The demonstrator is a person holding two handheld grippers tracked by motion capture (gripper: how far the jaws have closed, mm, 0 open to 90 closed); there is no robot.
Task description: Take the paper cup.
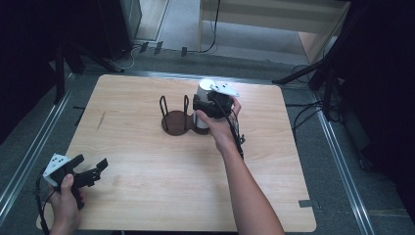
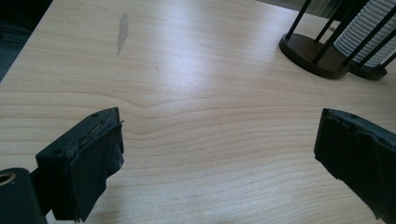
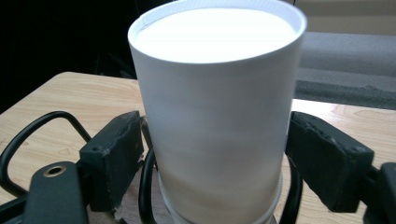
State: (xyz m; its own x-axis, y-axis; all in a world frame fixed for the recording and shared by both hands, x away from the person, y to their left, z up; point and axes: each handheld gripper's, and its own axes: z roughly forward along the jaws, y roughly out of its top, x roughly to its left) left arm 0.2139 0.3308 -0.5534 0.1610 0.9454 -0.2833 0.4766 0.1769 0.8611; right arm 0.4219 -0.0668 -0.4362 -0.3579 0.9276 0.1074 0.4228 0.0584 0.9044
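Right gripper [image 3: 212, 154] straddles top cup [image 3: 215, 107] of stack in rack [image 1: 177, 121]; pads beside wall, contact unclear. Left gripper [image 2: 219, 154] open, idle over table [image 1: 147, 196]. Risks: squeeze crushes thin wall; nested cups lift together; jaw snags rack wire.

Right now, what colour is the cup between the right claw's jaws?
White: the cup shows best in the right gripper view.

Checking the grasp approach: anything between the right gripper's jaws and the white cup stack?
Nothing visible. The right gripper has one jaw on each side of the white cup stack, no object between pad and cup wall. The holder's black wire loops curve round the stack's base, lower down by the jaws, not across their closing path.
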